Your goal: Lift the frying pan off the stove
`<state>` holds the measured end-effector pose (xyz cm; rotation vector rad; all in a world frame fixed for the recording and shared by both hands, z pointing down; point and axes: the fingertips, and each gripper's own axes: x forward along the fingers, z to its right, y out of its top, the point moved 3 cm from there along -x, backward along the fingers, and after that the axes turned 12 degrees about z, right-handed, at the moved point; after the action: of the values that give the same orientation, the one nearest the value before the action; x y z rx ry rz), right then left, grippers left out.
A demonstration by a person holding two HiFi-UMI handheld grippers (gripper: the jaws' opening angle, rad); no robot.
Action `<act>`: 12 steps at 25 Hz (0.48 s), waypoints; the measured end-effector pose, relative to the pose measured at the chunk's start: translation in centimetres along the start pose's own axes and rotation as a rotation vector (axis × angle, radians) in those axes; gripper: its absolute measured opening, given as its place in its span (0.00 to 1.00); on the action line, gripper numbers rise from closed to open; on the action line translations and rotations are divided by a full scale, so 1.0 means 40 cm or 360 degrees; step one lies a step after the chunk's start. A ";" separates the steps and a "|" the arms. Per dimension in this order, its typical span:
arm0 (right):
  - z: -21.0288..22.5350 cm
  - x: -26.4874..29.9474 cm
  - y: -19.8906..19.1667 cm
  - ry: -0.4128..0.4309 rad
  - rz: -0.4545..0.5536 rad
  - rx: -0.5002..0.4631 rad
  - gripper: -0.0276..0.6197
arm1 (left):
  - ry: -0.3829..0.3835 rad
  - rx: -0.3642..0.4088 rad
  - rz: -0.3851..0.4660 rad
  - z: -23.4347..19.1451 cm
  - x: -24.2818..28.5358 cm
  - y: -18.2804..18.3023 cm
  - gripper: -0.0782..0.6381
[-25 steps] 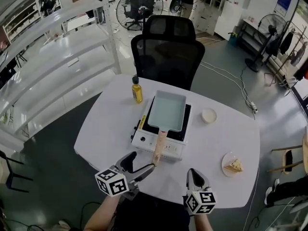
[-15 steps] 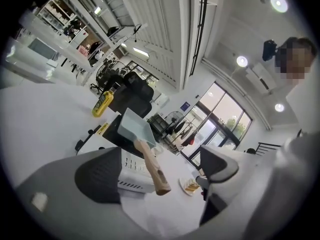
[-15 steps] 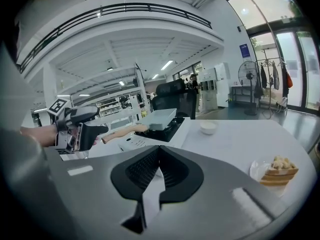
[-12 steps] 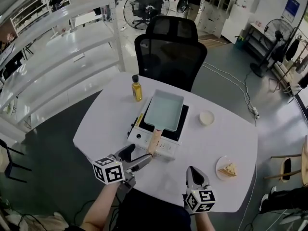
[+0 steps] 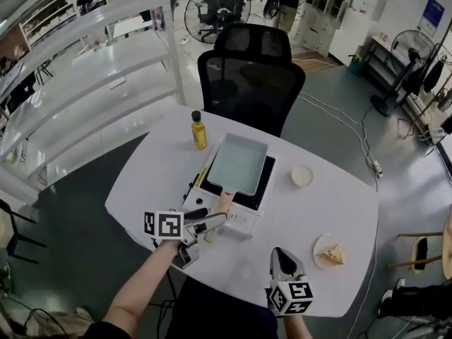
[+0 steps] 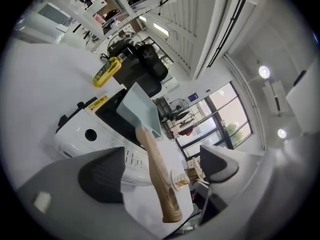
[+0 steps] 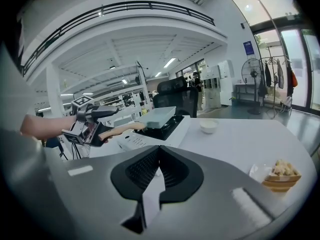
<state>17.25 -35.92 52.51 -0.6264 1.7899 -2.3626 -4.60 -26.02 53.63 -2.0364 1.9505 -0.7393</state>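
Left gripper (image 5: 212,219): jaws wide apart, straddling the free end of the frying pan's wooden handle (image 6: 157,179). The left gripper view shows a gap on both sides of the handle, so there's no contact and no grip. The gripper is rolled onto its side, with its marker cube (image 5: 164,224) facing the head camera. The right gripper view agrees: handle end (image 7: 119,129) sits inside the open jaws of the left gripper (image 7: 100,124).

Right gripper (image 5: 282,260): jaws closed together with nothing between them, as its own view shows (image 7: 159,154). It's low at the near edge of the counter (image 5: 332,203), well apart from the stove and aimed roughly toward it.

Frying pan (image 5: 239,164): rectangular, pale blue-green. It sits flat on the burner of the stove (image 5: 244,221), not lifted. The handle sticks out over the stove's front panel toward the person.

The stove is a white single-burner unit with a dark top, near the middle of the counter.

Also on the counter:
- 1 bottle of yellow oil (image 5: 199,131), dark cap, upright, just beyond the stove's far-left corner.
- 1 small white bowl (image 5: 302,176), right of the stove.
- 1 plate (image 5: 330,254) with a piece of food, near the right front edge, well apart from the stove.

A black office chair (image 5: 251,76) stands at the far side of the counter.
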 end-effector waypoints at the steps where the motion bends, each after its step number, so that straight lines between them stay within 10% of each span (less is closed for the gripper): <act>1: 0.000 0.005 0.001 0.0005 0.0000 0.0005 0.05 | -0.0006 -0.0012 -0.0053 -0.007 0.010 -0.002 0.84; 12: 0.033 0.031 -0.024 -0.0012 -0.0070 0.0044 0.05 | -0.0089 -0.0178 -0.0332 -0.036 0.099 -0.043 0.84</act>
<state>16.76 -37.22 54.03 -0.6773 1.7550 -2.4054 -3.88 -29.47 56.49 -2.3272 1.8055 -0.6200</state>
